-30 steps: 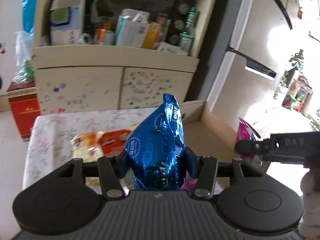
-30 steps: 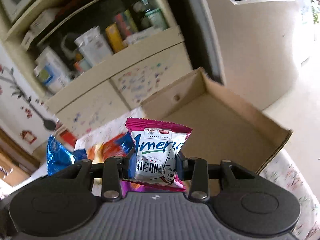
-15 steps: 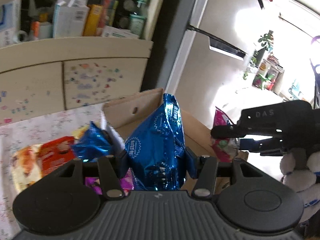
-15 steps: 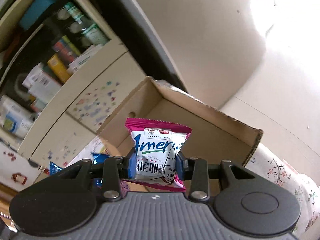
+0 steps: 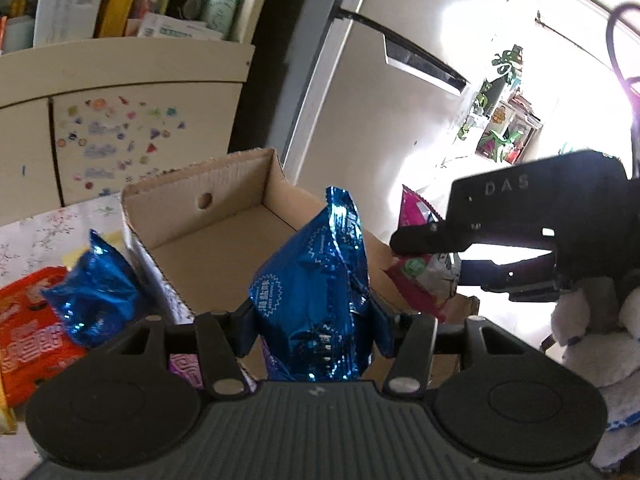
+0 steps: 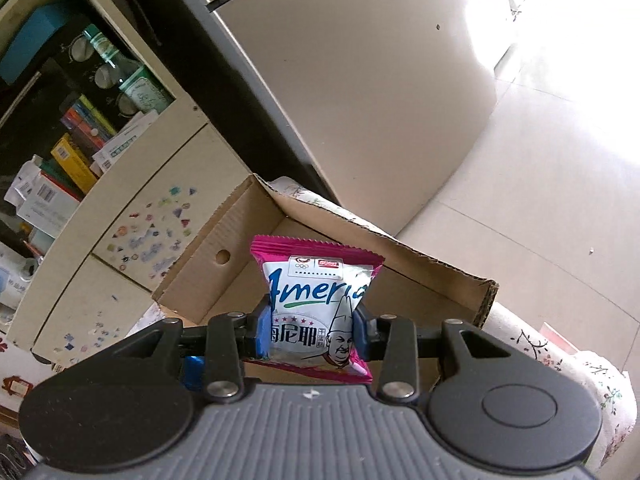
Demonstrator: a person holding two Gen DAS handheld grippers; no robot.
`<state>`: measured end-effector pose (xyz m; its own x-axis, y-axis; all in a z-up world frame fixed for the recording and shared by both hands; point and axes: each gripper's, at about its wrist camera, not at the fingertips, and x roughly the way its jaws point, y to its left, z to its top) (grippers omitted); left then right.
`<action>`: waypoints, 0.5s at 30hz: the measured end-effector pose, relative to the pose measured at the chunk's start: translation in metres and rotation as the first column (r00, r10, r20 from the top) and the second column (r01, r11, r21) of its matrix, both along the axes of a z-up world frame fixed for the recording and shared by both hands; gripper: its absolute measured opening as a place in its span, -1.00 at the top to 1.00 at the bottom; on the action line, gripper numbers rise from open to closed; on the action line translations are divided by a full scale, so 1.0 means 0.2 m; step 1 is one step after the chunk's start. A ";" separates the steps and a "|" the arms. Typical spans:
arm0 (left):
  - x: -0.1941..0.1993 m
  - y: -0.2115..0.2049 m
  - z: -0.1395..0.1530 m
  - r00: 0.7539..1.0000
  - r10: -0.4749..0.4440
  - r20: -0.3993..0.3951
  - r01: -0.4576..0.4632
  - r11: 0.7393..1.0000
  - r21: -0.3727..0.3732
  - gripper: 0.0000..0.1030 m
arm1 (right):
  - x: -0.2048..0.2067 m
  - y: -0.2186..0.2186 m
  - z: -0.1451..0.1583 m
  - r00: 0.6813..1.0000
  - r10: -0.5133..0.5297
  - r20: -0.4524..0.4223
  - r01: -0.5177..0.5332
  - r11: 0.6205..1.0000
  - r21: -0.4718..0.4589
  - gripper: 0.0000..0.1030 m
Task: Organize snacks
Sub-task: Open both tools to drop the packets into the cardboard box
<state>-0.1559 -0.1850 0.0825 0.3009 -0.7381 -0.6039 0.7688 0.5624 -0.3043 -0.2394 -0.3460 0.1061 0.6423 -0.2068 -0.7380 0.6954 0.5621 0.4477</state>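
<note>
Over the cardboard box [image 5: 224,236], both jaws had just been opening, left gripper [image 5: 314,322] pinching a blue foil packet [image 5: 316,292], right gripper [image 6: 310,330] a pink snack packet [image 6: 316,300].

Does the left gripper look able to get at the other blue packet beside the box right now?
Probably not yet: the left gripper has a blue snack bag between its jaws, which have just been opening. The other blue packet lies uncovered beside the cardboard box.
</note>
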 end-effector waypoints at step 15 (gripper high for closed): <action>0.08 0.24 0.14 0.991 0.133 0.031 -0.132 0.991 -0.022 -0.67 | 0.04 0.06 0.02 0.991 0.128 0.037 -0.127 0.992 -0.008 -0.25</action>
